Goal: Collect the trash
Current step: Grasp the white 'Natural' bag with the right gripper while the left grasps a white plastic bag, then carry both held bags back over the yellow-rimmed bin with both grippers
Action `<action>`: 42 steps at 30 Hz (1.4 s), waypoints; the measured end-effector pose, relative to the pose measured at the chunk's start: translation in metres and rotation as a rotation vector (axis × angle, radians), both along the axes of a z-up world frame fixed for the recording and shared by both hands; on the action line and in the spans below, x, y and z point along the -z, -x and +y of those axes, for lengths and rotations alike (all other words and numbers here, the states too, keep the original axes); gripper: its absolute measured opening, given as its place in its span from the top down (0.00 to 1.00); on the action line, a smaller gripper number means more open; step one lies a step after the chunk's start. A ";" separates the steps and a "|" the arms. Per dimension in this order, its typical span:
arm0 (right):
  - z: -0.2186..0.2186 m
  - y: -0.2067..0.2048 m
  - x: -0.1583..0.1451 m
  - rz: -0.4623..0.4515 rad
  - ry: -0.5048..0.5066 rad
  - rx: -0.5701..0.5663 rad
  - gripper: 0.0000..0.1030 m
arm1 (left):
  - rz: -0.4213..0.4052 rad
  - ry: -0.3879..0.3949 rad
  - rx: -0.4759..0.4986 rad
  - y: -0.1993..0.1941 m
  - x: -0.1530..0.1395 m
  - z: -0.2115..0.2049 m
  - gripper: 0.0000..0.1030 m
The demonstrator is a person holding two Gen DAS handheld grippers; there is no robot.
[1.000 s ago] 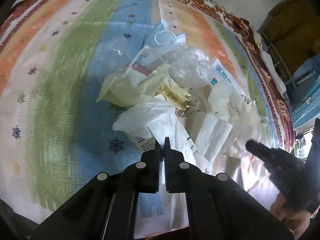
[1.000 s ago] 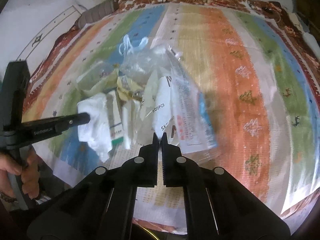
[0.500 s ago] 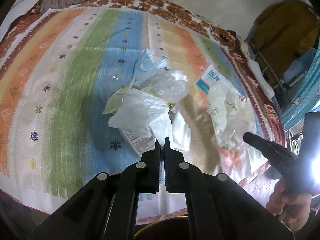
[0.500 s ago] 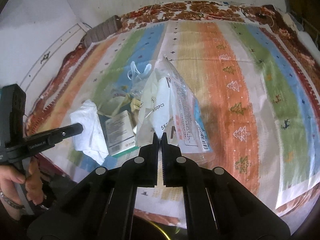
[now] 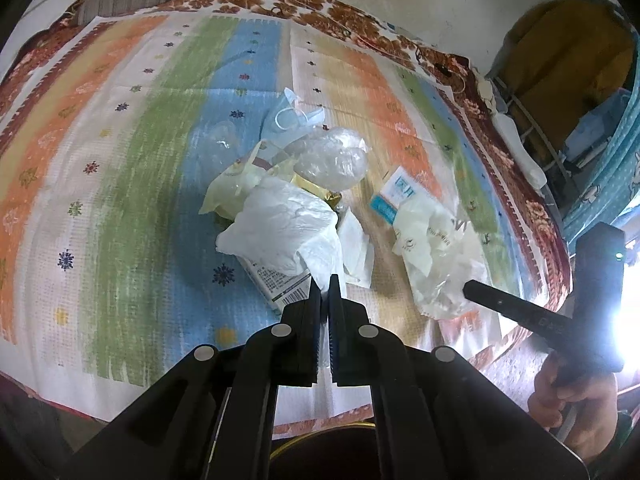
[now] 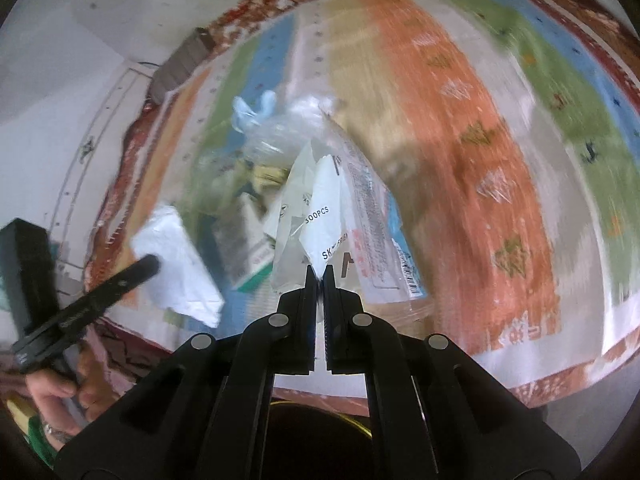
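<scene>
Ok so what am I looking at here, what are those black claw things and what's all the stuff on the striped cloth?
Those claws are hand-held grippers, one in each of a person's hands, each carrying a camera that looks along its fingers. One picture comes from the left gripper, which pinches a white tissue. The other comes from the right gripper, which pinches a clear printed plastic bag. Each view also shows the other gripper from the side. On the striped cloth lies a trash pile: a blue face mask, a crumpled clear bag and a small printed box.
</scene>
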State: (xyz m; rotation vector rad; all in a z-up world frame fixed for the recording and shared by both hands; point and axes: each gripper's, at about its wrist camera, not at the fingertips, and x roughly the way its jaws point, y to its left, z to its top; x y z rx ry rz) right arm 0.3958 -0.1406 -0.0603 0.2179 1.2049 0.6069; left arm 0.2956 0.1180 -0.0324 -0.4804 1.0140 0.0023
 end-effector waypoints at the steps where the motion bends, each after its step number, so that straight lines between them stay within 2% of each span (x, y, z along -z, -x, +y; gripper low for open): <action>1: 0.000 -0.001 0.006 0.003 0.022 0.001 0.98 | 0.003 -0.002 0.003 0.000 0.001 -0.001 0.98; 6: -0.004 -0.007 0.024 0.037 0.062 0.014 0.97 | 0.011 -0.014 0.016 -0.002 0.005 -0.002 0.98; 14: 0.007 -0.006 0.020 -0.015 0.101 -0.025 0.97 | 0.016 -0.020 0.022 -0.003 0.006 -0.003 0.98; 30: 0.008 0.021 -0.022 -0.146 0.108 -0.080 0.98 | -0.045 0.014 -0.005 0.021 -0.028 -0.003 0.98; 37: 0.005 0.050 -0.052 -0.235 0.098 -0.113 0.98 | -0.104 -0.026 0.000 0.046 -0.052 -0.008 0.98; 42: 0.004 0.077 -0.070 -0.294 0.092 -0.133 0.98 | -0.144 0.006 -0.012 0.066 -0.067 -0.007 0.98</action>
